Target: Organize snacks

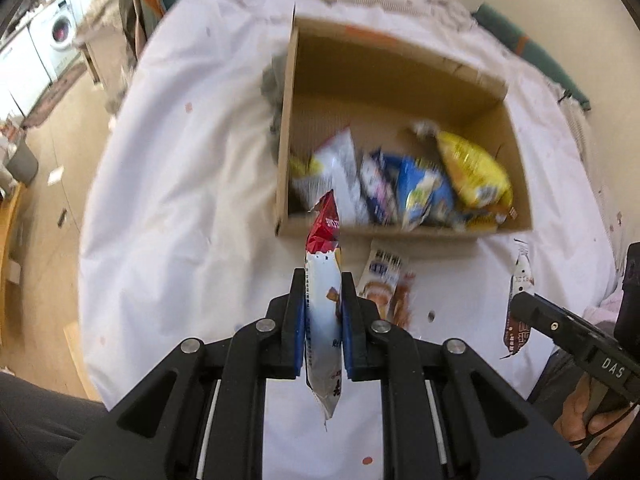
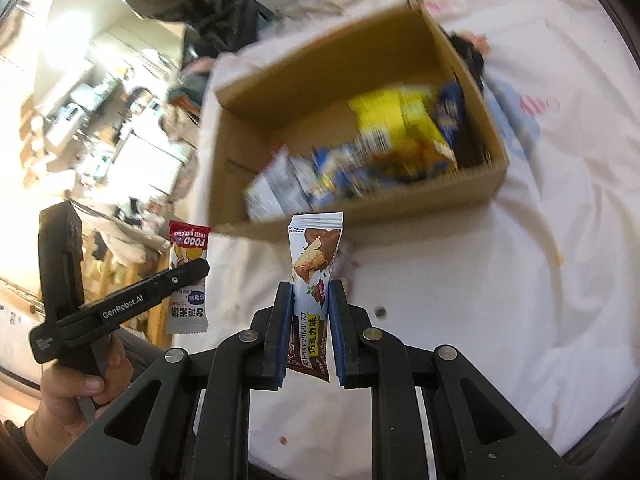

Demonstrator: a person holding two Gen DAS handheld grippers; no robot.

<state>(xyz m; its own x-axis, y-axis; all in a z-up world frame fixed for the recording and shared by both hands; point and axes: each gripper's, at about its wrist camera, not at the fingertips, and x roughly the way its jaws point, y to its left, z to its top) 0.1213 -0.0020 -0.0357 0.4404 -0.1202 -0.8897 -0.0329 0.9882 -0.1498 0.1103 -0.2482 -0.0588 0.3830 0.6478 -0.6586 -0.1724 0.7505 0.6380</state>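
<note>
Right now my left gripper [image 1: 323, 280] is clamped on a red-topped rice cake packet [image 1: 322, 312], the wrapper standing on edge between the blue pads [image 1: 300, 332], its red end poking up past the fingertips toward the near wall of the cardboard box [image 1: 404, 236]. My right gripper [image 2: 311, 292] is pinched on a chocolate biscuit bar [image 2: 314, 280], also upright between the pads, its white-and-brown top end rising just short of the box's near wall from that wrist's view. Both packets are held above the white cloth [image 1: 180, 200] and outside the box. Inside the box, a yellow bag [image 1: 472, 172] leans against the right wall, with a blue packet [image 1: 420, 192] and a white packet [image 1: 344, 168] packed beside it along the near side; they are blurred, so I can't read any labels. On the cloth just in front of the box lies a tan-and-white snack packet [image 1: 386, 284], flat, beside my left gripper's right finger. From the right wrist I see the left gripper off to the side, with the person's hand [image 2: 76, 388] around its handle. A washing machine [image 1: 60, 32] shows far off at the left edge.
</note>
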